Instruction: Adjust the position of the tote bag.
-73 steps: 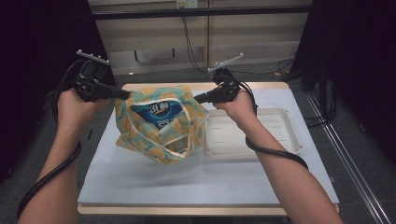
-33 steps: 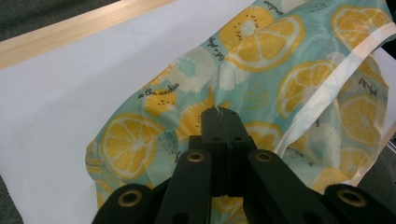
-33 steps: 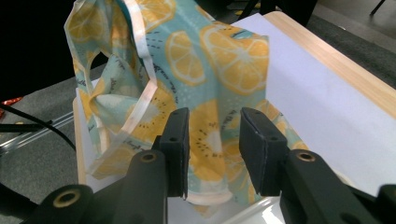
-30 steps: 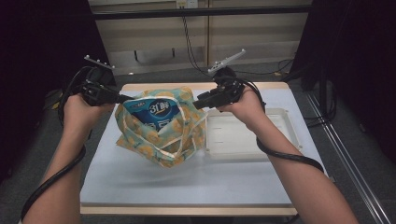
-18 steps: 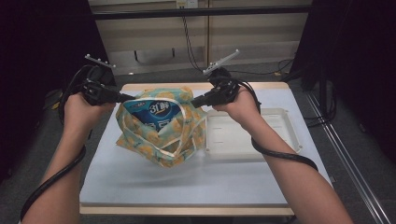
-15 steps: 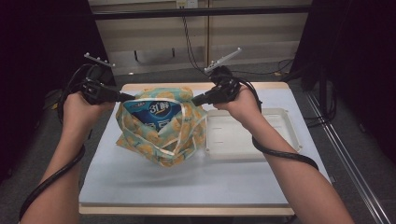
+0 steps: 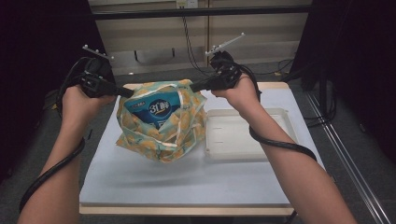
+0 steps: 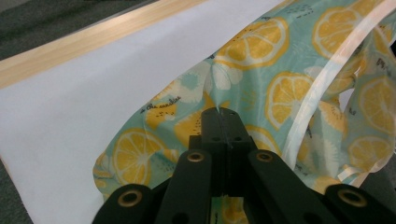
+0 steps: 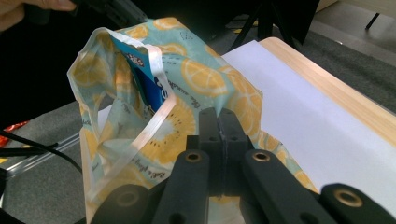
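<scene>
You have the lemon-print bag [image 7: 161,123] strung between your two hands, so the line that matters runs from one gripper to the other, across the table. Your left gripper [image 7: 122,92] has its jaws pressed together on the bag's left edge; in the left gripper view the black jaws meet on the printed cloth [image 8: 224,112] with no gap showing. Your right gripper [image 7: 195,87] is clamped on the opposite edge, and its jaws have just been closing onto that cloth [image 9: 219,116].

The bag sits at the middle of the white table [image 7: 187,182], its bottom resting on the surface and its mouth held open and upward between your hands. A blue packet [image 7: 159,109] stands inside, its top poking out of the opening, nearer your left hand than your right. A pale strap [image 9: 152,123] hangs loose across the mouth on your right side.

The white tray [image 7: 280,140] lies just to the right of the bag, under your right forearm. Whatever you lift or tip next, I judge both hands must travel together, since each holds one side.
</scene>
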`<state>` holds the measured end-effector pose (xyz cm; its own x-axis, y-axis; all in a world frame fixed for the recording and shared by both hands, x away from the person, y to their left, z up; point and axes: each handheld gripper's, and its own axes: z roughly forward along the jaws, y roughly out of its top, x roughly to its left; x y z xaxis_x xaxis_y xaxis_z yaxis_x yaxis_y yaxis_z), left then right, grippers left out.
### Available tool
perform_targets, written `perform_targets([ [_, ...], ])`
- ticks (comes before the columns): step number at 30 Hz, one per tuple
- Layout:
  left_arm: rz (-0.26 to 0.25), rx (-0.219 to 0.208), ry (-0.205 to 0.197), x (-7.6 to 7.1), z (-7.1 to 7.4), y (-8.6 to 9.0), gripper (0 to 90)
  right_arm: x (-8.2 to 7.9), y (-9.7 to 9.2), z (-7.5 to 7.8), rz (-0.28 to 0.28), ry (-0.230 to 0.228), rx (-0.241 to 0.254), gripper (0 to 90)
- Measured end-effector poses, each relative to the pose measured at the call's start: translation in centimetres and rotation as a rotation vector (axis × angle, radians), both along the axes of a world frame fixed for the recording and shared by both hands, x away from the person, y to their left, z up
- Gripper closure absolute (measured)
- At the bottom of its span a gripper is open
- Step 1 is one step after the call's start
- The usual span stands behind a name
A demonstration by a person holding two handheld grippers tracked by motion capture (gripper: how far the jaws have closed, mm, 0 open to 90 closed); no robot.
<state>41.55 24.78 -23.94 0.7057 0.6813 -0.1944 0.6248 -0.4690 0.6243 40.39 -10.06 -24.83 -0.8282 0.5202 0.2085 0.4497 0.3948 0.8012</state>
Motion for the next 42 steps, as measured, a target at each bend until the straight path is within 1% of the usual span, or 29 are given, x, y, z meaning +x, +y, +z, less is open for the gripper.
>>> perform_targets([
  [2,-0.006,-0.013,0.016,0.0,-0.2,0.0,87.4,0.3,0.3,-0.2,-0.003,0.005,0.002,90.0],
  [4,-0.022,0.009,0.013,-0.1,-0.2,-0.2,87.6,0.6,0.5,-0.4,-0.007,0.01,0.0,90.0],
  [5,-0.023,0.001,0.013,-0.2,-0.2,-0.2,87.6,0.7,0.6,-0.4,-0.013,0.016,-0.001,90.0],
  [6,-0.006,-0.013,0.008,-0.3,-0.2,-0.3,87.5,0.8,0.7,-0.5,-0.012,0.011,0.002,90.0],
  [7,-0.014,-0.009,0.004,-0.3,-0.1,-0.2,85.9,0.9,0.8,-0.5,-0.018,0.015,0.005,90.0],
  [8,-0.009,-0.013,0.001,-0.4,0.0,-0.1,83.0,1.0,0.9,-0.6,-0.02,0.011,0.002,90.0],
  [10,-0.006,-0.02,-0.006,-0.6,0.1,0.0,80.7,1.2,1.1,-0.7,-0.027,0.019,-0.006,90.0],
  [11,0.0,-0.025,-0.013,-0.7,0.1,0.0,78.4,1.2,1.1,-0.8,-0.026,0.023,-0.004,90.0],
  [12,-0.005,-0.018,-0.017,-0.7,0.2,0.1,75.7,1.3,1.2,-0.8,-0.028,0.023,-0.005,90.0],
  [14,-0.004,-0.019,-0.03,-1.0,0.4,0.2,71.2,1.4,1.4,-0.9,-0.031,0.027,-0.01,90.0],
  [15,-0.002,-0.025,-0.029,-1.1,0.4,0.2,68.2,1.4,1.5,-1.0,-0.031,0.026,-0.011,90.0],
  [17,-0.011,-0.01,-0.032,-1.3,0.5,0.2,65.3,1.4,1.6,-1.1,-0.034,0.026,-0.019,90.0],
  [18,-0.006,-0.011,-0.034,-1.4,0.5,0.2,63.5,1.4,1.7,-1.2,-0.032,0.027,-0.02,90.0],
  [19,-0.015,-0.006,-0.032,-1.5,0.5,0.3,63.2,1.4,1.8,-1.2,-0.028,0.026,-0.026,90.0],
  [20,-0.022,0.005,-0.041,-1.6,0.6,0.5,63.0,1.4,1.8,-1.3,-0.028,0.027,-0.027,90.0],
  [21,-0.004,-0.014,-0.041,-1.7,0.5,0.5,62.3,1.4,1.9,-1.4,-0.03,0.031,-0.028,90.0],
  [22,-0.01,-0.018,-0.041,-1.8,0.6,0.6,62.2,1.4,1.9,-1.4,-0.032,0.033,-0.031,90.0],
  [23,-0.019,-0.016,-0.044,-1.9,0.6,0.8,62.2,1.5,1.9,-1.5,-0.028,0.033,-0.036,90.0],
  [25,-0.015,-0.023,-0.058,-2.2,0.8,0.8,60.6,1.4,1.9,-1.5,-0.029,0.034,-0.038,90.0],
  [27,-0.017,-0.017,-0.073,-2.4,1.1,0.9,57.5,1.4,1.9,-1.6,-0.028,0.036,-0.04,90.0],
  [31,-0.029,-0.029,-0.082,-3.0,1.8,0.9,55.2,1.3,1.8,-1.7,-0.029,0.034,-0.039,90.0],
  [32,-0.02,-0.031,-0.088,-3.1,1.8,0.8,54.3,1.3,1.8,-1.7,-0.029,0.034,-0.038,90.0],
  [35,-0.055,0.002,-0.07,-3.3,1.6,0.6,52.2,1.2,1.8,-1.7,-0.03,0.036,-0.037,90.0],
  [36,-0.052,0.001,-0.067,-3.4,1.3,0.4,51.0,1.2,1.8,-1.7,-0.031,0.037,-0.037,90.0],
  [37,-0.07,0.019,-0.067,-3.4,1.2,0.4,50.7,1.2,1.7,-1.7,-0.031,0.036,-0.035,90.0],
  [38,-0.07,0.034,-0.078,-3.4,1.0,0.4,50.8,1.2,1.7,-1.7,-0.03,0.036,-0.035,90.0],
  [40,-0.058,0.028,-0.063,-3.3,0.6,0.4,53.4,1.2,1.7,-1.8,-0.032,0.036,-0.037,90.0],
  [41,-0.066,0.029,-0.057,-3.3,0.5,0.4,54.5,1.2,1.7,-1.8,-0.032,0.036,-0.039,90.0],
  [42,-0.063,0.035,-0.055,-3.3,0.4,0.4,59.6,1.2,1.7,-1.9,-0.032,0.037,-0.036,90.0],
])
